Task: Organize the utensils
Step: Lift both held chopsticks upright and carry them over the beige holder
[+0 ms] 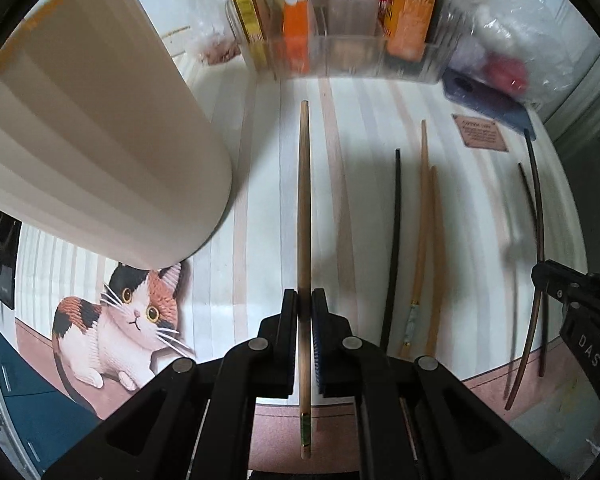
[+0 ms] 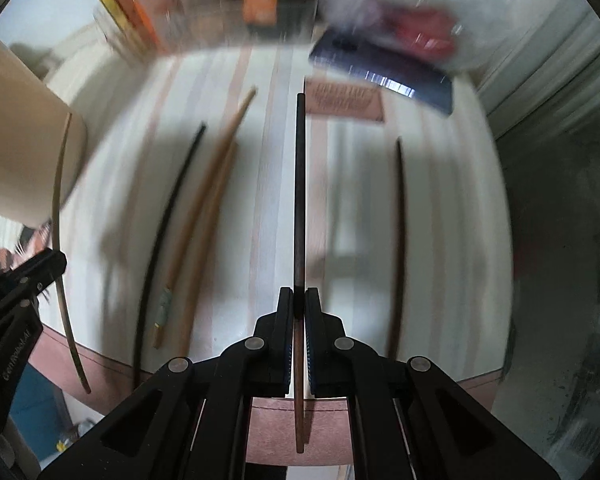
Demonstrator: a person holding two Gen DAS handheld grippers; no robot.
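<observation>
My left gripper [image 1: 304,300] is shut on a light wooden chopstick [image 1: 304,200] and holds it above the striped mat, right of a cream ribbed holder [image 1: 92,128]. My right gripper [image 2: 299,300] is shut on a dark chopstick [image 2: 300,184], also raised over the mat. It shows at the right edge of the left wrist view [image 1: 556,280]. On the mat lie a black chopstick [image 1: 394,240], two wooden chopsticks [image 1: 424,216] and one more dark chopstick [image 2: 398,240].
A clear organizer [image 1: 340,44] with boxes and a jar stands at the back. A dark phone [image 1: 488,100] and a plastic bag [image 1: 512,40] lie at the back right. A cat picture [image 1: 120,320] is on the mat's near left.
</observation>
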